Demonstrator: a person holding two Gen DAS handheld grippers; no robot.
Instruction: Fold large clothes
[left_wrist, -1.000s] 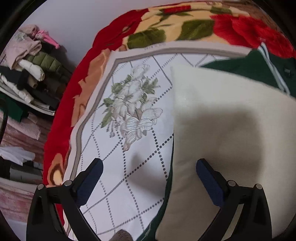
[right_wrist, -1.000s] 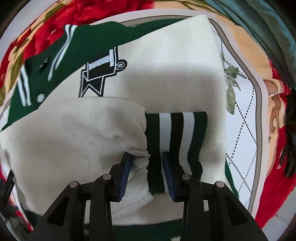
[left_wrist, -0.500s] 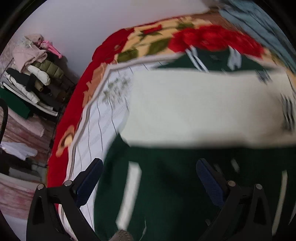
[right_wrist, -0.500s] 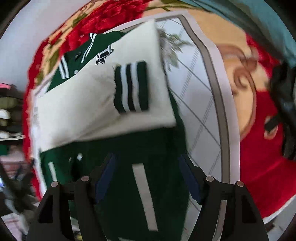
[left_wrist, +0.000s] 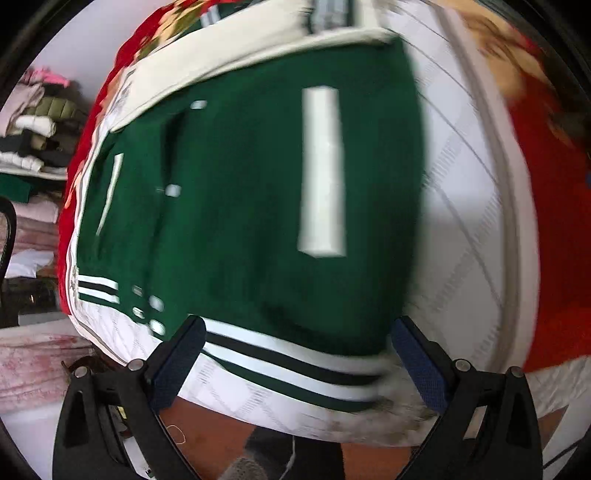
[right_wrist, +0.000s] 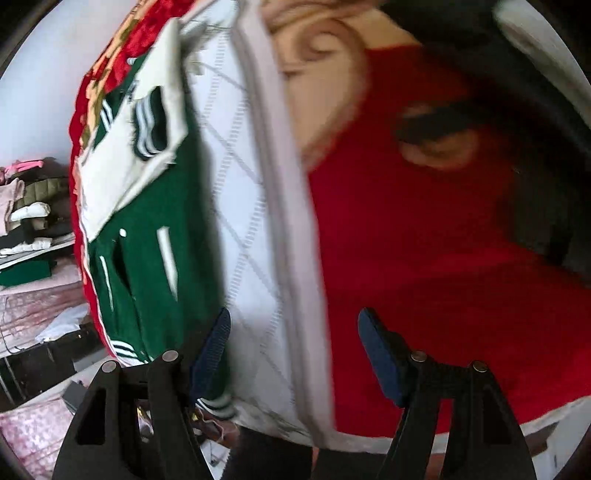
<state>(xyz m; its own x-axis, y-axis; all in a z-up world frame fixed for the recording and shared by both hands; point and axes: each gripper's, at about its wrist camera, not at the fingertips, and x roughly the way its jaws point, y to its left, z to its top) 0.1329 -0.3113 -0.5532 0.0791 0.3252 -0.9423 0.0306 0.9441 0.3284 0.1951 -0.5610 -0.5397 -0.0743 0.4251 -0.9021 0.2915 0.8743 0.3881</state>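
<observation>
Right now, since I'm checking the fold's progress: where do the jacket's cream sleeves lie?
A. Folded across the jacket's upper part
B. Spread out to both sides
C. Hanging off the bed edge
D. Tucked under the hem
A: the cream sleeves lie crossed over the green jacket's upper part, a striped cuff resting on top.

Green jacket with cream sleeves, white diamond-lattice sheet, red blanket

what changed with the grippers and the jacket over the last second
The right gripper let go of the striped cuff it was pinching and now stands open beside the jacket. Both grippers pulled back toward the striped hem; the left gripper stayed open and empty. The cream sleeves stayed folded across the jacket on the patterned blanket.
</observation>
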